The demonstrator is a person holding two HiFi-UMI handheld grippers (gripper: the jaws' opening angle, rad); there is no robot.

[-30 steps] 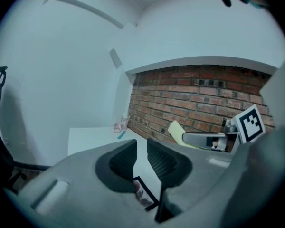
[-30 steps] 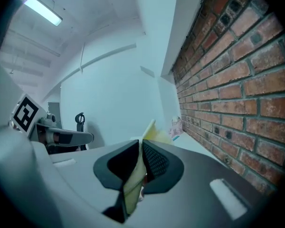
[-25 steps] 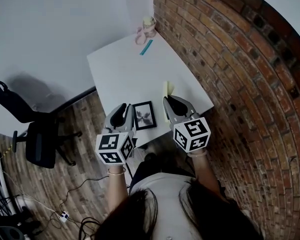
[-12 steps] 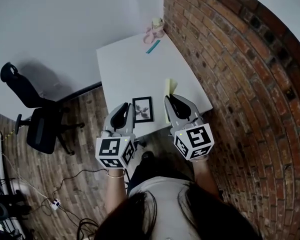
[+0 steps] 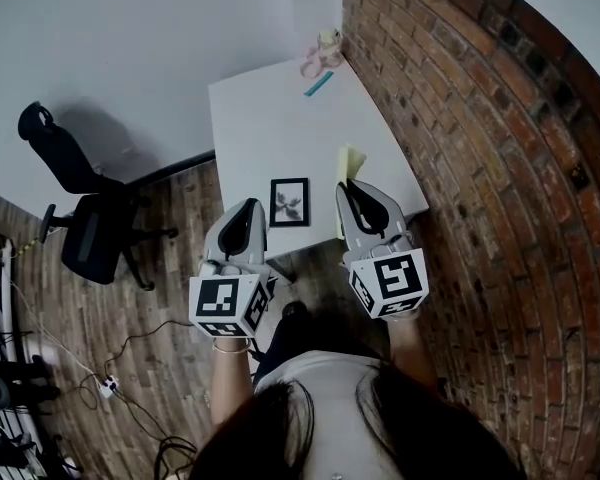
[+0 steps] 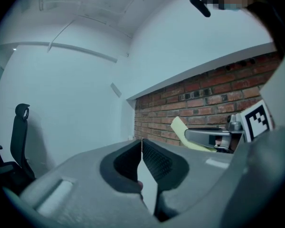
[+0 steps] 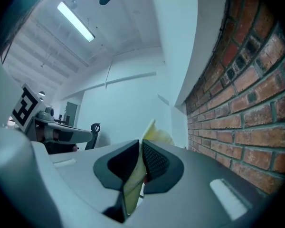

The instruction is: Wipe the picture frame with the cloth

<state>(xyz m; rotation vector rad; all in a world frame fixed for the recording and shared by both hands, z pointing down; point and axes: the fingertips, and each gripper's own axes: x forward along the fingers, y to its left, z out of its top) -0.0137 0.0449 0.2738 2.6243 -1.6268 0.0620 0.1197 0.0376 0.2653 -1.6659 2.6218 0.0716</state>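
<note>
The bench [image 5: 270, 118] sits below and ahead of both jaws. The frame [image 5: 289, 201] lies flat near its front edge, between the two sets of jaws and touched by neither. My right gripper [image 7: 140, 151] is clamped on the cloth [image 5: 350, 160]. My left gripper [image 6: 141, 148] has just been closing, and its jaws meet on nothing. My worry is that wiping an unsteadied frame could push it off that edge, and the thinly pinched cloth may slip. I can read no writing, only square markers.

text: none readable | labels: none | numbers: none
</note>
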